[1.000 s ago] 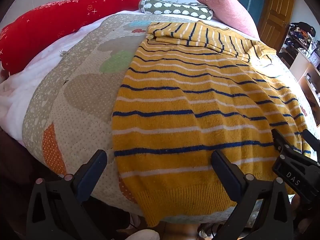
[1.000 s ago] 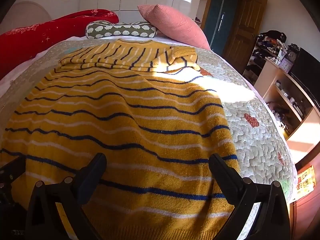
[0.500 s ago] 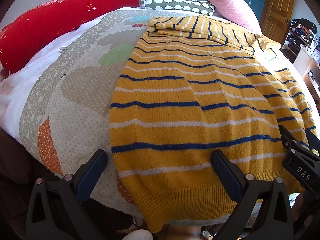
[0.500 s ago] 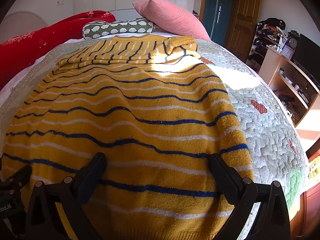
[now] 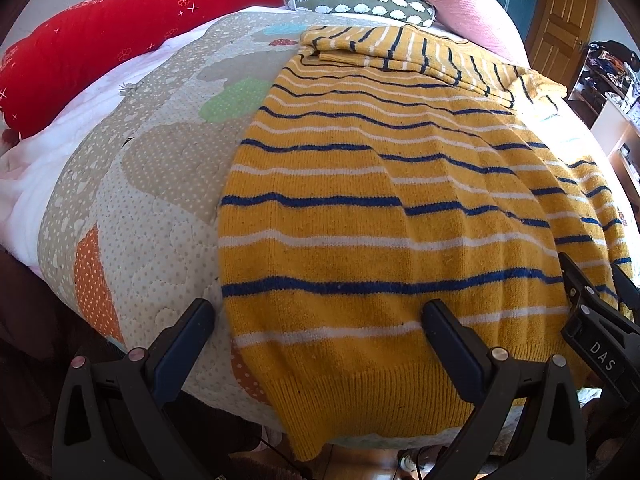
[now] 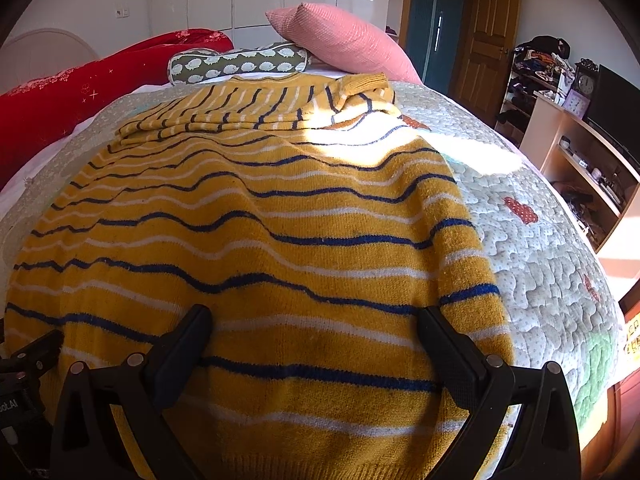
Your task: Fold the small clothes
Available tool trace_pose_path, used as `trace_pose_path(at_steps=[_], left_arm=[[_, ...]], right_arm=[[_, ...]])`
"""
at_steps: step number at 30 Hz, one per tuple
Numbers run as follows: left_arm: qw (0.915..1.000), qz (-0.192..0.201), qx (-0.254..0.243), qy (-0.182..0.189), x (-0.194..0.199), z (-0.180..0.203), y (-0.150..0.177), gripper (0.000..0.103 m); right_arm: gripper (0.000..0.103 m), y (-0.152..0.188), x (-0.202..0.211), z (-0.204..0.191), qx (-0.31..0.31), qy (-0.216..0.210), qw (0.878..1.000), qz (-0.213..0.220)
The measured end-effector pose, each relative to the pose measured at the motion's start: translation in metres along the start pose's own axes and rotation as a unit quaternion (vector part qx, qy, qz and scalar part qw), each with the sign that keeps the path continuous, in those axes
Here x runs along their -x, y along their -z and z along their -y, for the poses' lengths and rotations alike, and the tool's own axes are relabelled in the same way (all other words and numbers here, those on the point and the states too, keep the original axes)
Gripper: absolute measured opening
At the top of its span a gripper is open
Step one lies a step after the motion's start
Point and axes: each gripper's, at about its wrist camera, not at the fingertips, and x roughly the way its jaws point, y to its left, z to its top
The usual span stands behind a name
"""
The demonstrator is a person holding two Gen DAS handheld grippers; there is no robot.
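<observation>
A yellow knit sweater [image 5: 380, 216] with blue and white stripes lies flat on the quilted bed, sleeves folded across its far end; its ribbed hem hangs over the near bed edge. It also fills the right wrist view [image 6: 260, 248]. My left gripper [image 5: 316, 316] is open and empty, low over the hem's left corner. My right gripper [image 6: 312, 324] is open and empty over the hem's right part. The right gripper also shows at the right edge of the left wrist view [image 5: 596, 300]. The left gripper shows at the left edge of the right wrist view [image 6: 24, 364].
The patterned quilt [image 5: 160, 168] covers the bed. A red bolster [image 5: 120, 28], a green patterned roll pillow [image 5: 360, 0] and a pink pillow [image 6: 344, 40] lie at the head. Shelves [image 6: 588, 168] and a wooden door [image 6: 488, 40] stand to the right.
Both grippers have dropped lower and closer to the sweater's hem at the near bed edge. The sweater has not moved.
</observation>
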Motion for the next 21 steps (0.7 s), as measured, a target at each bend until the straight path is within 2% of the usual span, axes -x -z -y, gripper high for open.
trace_pose_path(at_steps=[21], left_arm=[[1.0000,0.001,-0.001,-0.002,0.0002,0.0005,0.0004,0.103]], right_arm=[[0.102,0.0013,-0.0010,-0.0020,0.004,0.007,1.000,0.003]])
